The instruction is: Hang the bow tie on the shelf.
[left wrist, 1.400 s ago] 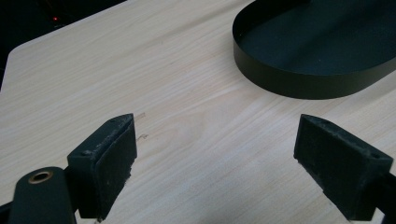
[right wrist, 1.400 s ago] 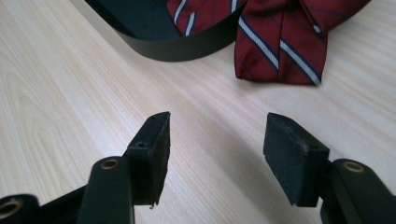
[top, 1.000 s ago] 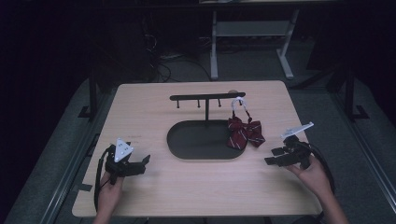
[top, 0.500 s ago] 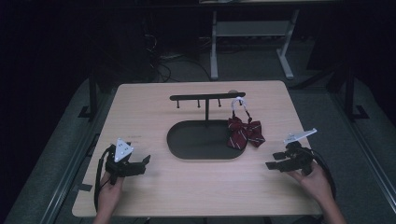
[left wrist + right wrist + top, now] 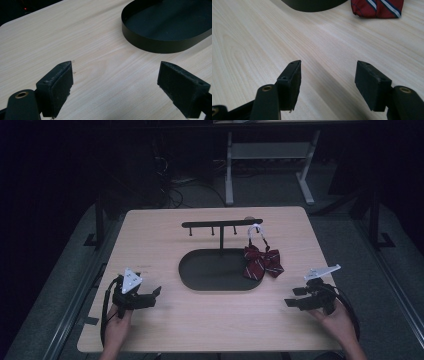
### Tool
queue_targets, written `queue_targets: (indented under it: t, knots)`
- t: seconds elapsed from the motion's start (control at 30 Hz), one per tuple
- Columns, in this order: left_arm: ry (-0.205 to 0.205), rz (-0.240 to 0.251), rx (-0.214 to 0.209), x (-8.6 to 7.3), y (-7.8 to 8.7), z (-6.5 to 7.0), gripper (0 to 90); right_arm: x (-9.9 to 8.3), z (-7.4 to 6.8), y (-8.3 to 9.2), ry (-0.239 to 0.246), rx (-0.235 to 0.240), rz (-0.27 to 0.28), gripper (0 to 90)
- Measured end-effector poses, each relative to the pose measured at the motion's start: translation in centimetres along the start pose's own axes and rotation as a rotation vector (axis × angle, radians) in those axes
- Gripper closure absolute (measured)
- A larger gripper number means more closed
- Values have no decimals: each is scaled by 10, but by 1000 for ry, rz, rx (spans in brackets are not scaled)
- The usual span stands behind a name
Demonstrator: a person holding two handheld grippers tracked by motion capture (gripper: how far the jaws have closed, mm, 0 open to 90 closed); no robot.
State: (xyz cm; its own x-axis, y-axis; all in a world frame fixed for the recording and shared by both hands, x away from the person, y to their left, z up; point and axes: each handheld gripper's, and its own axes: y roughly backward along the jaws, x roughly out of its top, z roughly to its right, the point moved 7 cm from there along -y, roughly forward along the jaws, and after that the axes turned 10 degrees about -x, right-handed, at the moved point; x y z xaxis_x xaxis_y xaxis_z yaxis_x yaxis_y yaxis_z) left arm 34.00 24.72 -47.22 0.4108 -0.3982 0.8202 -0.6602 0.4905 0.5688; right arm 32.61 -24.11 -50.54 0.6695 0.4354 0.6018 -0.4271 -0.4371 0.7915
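A light wooden table with rounded corners (image 5: 165,240) is seen from above, set against a dark room. At the centre of the frame a shallow black oval metal tray (image 5: 220,270) rests on the tabletop, and from its rear part a thin black T-shaped stand with a horizontal bar and small pegs (image 5: 222,224) rises upright. A dark red bow tie with white and blue stripes (image 5: 262,261) is hung by its white strap (image 5: 257,231) from the right end of the bar; the bow is draped over the right rim of the tray, partly on the table.

The left gripper (image 5: 150,296) is held by a hand (image 5: 116,330) in the lower left of the high view, low over the table and well apart from the tray. In the left gripper view its 2 black jaws are spread wide with bare wood between them, and the wall of the tray (image 5: 160,45) is seen in the upper right of that frame.

The right gripper (image 5: 296,297) is held by the other hand (image 5: 336,321) in the lower right of the high view, near the bow tie but not touching it. In the right gripper view its 2 jaws are parted with nothing between them, and the bow tie (image 5: 378,8) is seen at the top right edge, just beside the tray's rim (image 5: 314,6).
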Motion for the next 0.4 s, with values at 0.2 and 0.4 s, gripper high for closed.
queue_targets:
  t: [0.2,0.4]
  knots:
    - [1,3,2,1,1,-1,131,-5,-3,1,0,-2,11,345]
    - [-9,2,4,2,1,0,131,-3,-4,4,-8,4,39,297]
